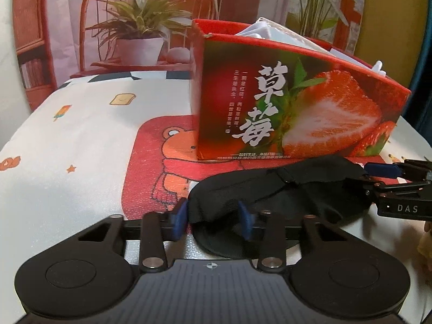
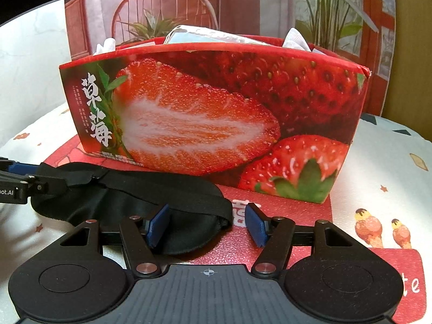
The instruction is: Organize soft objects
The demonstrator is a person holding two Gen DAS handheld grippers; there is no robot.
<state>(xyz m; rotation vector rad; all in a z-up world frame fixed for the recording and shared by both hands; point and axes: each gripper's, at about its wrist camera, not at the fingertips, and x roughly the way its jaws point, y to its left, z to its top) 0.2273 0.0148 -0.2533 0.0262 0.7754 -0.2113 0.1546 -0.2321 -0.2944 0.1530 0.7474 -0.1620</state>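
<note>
You're sitting mid-task here, I'd say. The strawberry box (image 2: 213,113) is already carrying some white soft stuff (image 2: 294,40) poking over its rim, so part of the sorting looks done. What's left is the black eye mask (image 2: 129,194), which is lying on the red bear mat (image 1: 151,167) on the tabletop, just in front of the box.

Your left claw (image 1: 213,216) is sitting spread open around one end of the mask, pads not pinching yet. Your right claw (image 2: 208,224) is also hanging open, one pad on the mask's other end, the other over bare mat. Nothing's gripped, so the mask isn't lifted and boxing it is remaining.
</note>
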